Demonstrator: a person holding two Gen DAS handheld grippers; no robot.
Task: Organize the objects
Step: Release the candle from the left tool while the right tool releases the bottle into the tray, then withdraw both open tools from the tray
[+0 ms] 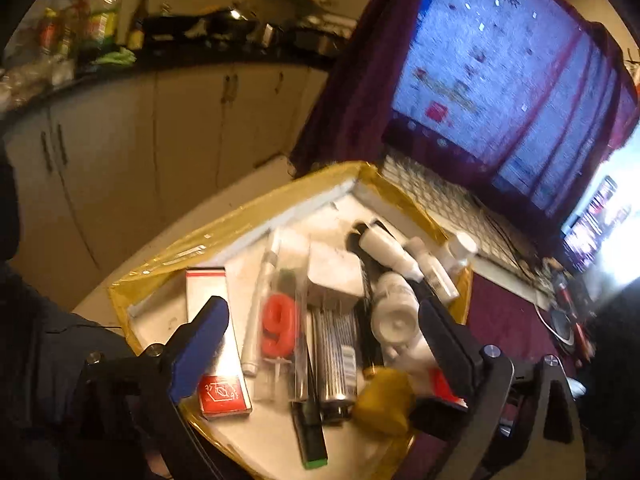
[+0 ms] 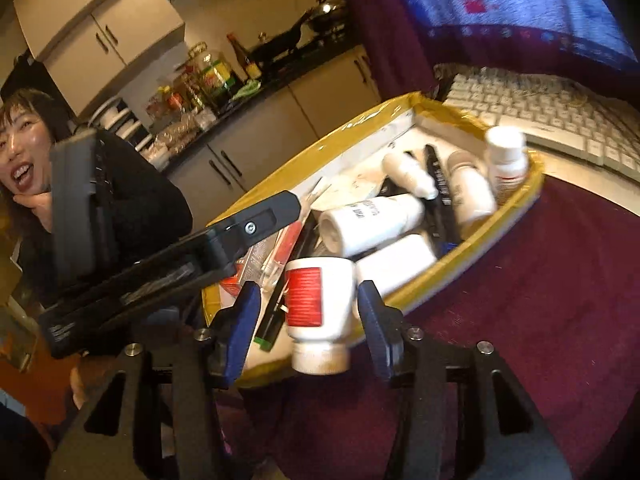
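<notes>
Your left gripper [image 1: 320, 328] hangs over the tray [image 1: 240, 216] with its jaws spread wide and nothing between the pads; its blue fingers [image 1: 200, 352] frame the clutter below without touching it. Under it lie a red-and-white box [image 1: 218, 340], a clear case with a red 9 [image 1: 280, 326], a battery [image 1: 336, 360], a black pen [image 1: 310, 420] with a green end, and several white bottles [image 1: 394, 312] heaped toward the right side. A yellow lump [image 1: 384, 404] sits at the tray's near edge. Your right gripper [image 2: 308, 308] is at the tray's near rim, jaws parted around a white bottle with a red label [image 2: 320, 312]; the bottle lies with its cap toward you, and gaps show between it and both pads, so it is not pinched. Beyond it more white bottles [image 2: 372, 224] are piled in the tray, one [image 2: 506, 156] standing upright at the far right corner. The tray rests on a worktop under a maroon cloth [image 2: 540, 300], just beside a white keyboard [image 2: 540, 116] and a lit screen [image 1: 500, 60].
</notes>
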